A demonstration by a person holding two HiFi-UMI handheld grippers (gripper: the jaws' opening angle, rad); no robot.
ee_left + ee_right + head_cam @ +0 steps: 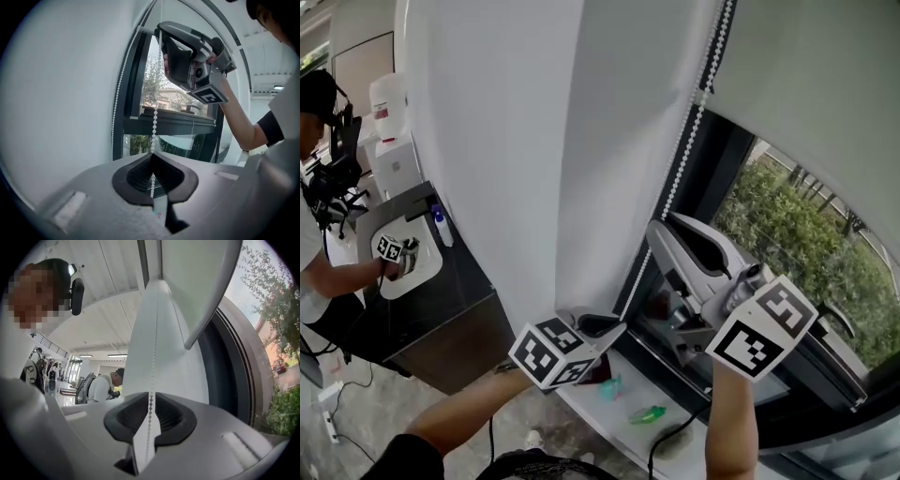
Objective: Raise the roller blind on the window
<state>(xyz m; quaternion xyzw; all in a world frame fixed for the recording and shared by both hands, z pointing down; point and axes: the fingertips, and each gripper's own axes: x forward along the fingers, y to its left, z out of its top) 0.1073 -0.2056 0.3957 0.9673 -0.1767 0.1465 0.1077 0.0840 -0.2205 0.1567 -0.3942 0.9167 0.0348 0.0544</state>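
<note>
1. Roller blind (806,84) partly down window (787,216), head view; bead chain (698,94) beside it, left hand-held gripper (600,328) below right hand-held gripper (661,225).
2. Left gripper view: jaws clamped on bead chain (155,122).
3. Right gripper view: jaws slightly apart, bead chain (154,357) between.

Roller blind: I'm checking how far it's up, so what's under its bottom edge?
Under the roller blind, bare window pane with green shrubs outside. Glass above that edge is covered by the fabric, unseen.
</note>
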